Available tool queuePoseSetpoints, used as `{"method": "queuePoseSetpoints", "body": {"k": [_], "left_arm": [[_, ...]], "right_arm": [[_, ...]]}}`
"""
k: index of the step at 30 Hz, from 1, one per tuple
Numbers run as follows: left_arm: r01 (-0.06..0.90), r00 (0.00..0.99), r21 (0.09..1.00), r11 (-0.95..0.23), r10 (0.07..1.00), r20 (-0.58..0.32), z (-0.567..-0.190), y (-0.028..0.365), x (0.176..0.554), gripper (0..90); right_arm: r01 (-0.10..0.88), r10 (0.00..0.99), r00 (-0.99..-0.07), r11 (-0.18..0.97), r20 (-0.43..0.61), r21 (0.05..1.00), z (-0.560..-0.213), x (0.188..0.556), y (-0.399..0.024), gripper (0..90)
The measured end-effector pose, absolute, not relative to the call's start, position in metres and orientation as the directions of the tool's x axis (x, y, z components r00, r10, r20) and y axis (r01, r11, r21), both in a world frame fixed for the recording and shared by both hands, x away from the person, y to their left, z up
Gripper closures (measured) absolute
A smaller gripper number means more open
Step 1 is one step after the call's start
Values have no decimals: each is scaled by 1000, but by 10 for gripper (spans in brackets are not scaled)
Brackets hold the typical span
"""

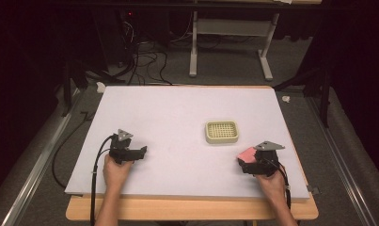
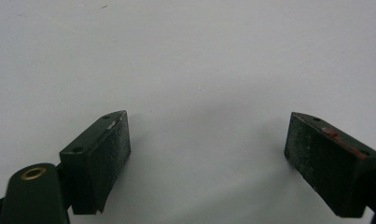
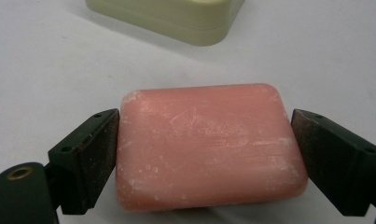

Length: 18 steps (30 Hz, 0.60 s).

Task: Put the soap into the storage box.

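One scuffed pink soap bar (image 3: 206, 147)

- white table top (image 1: 177, 117) on a wooden board whose edge (image 1: 192, 209) shows along the near side
- grey carpet floor (image 1: 225, 61) beyond the table
- white frame legs (image 1: 193, 47) standing on the floor at the far side
- black cables (image 1: 145, 56) tangled on the floor at the far left
- metal rails (image 1: 36, 165) running along both sides of the table
- small white bit (image 1: 286, 99) on the floor by the far right corner
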<state>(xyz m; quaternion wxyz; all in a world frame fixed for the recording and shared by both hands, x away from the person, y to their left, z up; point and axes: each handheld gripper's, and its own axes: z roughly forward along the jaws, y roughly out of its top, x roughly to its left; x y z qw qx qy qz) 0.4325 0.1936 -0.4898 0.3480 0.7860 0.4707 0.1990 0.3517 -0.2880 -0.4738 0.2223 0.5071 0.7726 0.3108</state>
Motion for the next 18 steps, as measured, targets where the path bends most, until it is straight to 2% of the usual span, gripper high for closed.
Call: {"method": "queuePoseSetpoints", "body": {"k": [18], "left_arm": [[601,477,734,-315,879,-13,-490,193,432,147]], "right_arm": [[653,915,-402,302,-20,695,-482,352,-290,136]]}}
